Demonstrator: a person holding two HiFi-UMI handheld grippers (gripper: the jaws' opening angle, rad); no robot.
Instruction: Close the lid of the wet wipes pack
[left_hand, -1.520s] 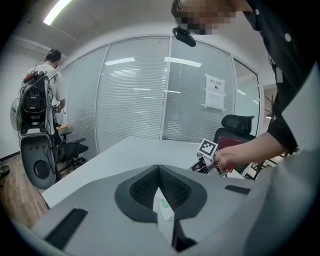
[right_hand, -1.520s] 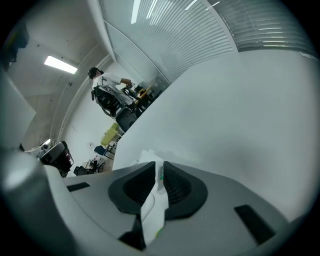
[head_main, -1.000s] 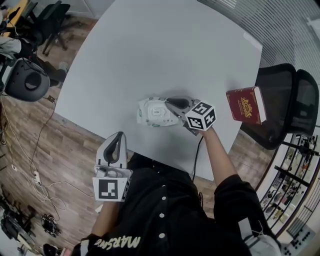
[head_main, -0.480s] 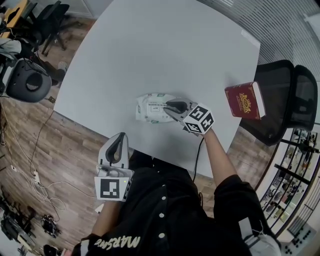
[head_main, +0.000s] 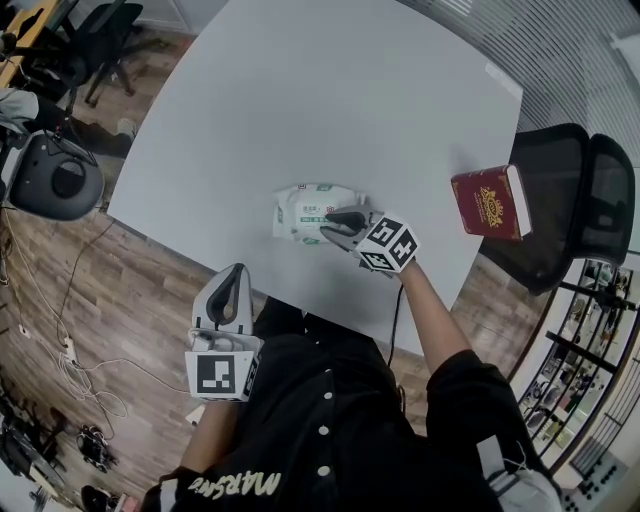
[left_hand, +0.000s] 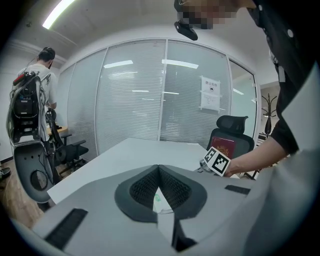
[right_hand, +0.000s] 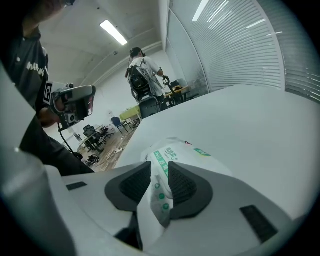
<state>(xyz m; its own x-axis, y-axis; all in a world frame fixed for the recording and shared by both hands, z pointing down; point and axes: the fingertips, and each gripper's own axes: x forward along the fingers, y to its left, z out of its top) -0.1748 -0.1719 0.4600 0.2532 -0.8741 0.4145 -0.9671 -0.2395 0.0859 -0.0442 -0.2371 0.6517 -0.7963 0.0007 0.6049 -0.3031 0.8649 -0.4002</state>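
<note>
The wet wipes pack (head_main: 305, 213) lies flat on the grey counter (head_main: 330, 90), well apart from the red book (head_main: 490, 203), to the left of the book in the head view and close to the counter edge nearest the person. The right tongs (head_main: 333, 222) sit between the book and the pack, with the tips over the end of the pack that faces the book. Their jaws are partly apart and opening. The pack shows in the gap between them, but the pads do not seem to press on it. The left tongs (head_main: 236, 272) hang much farther from the book, beyond the near edge of the counter, with jaws together and nothing in them. No raised flap is seen on the pack in any view, so the lid is probably already pressed down, though the lid itself is too small to be sure. What seems left is only to take the right tongs away.
</note>
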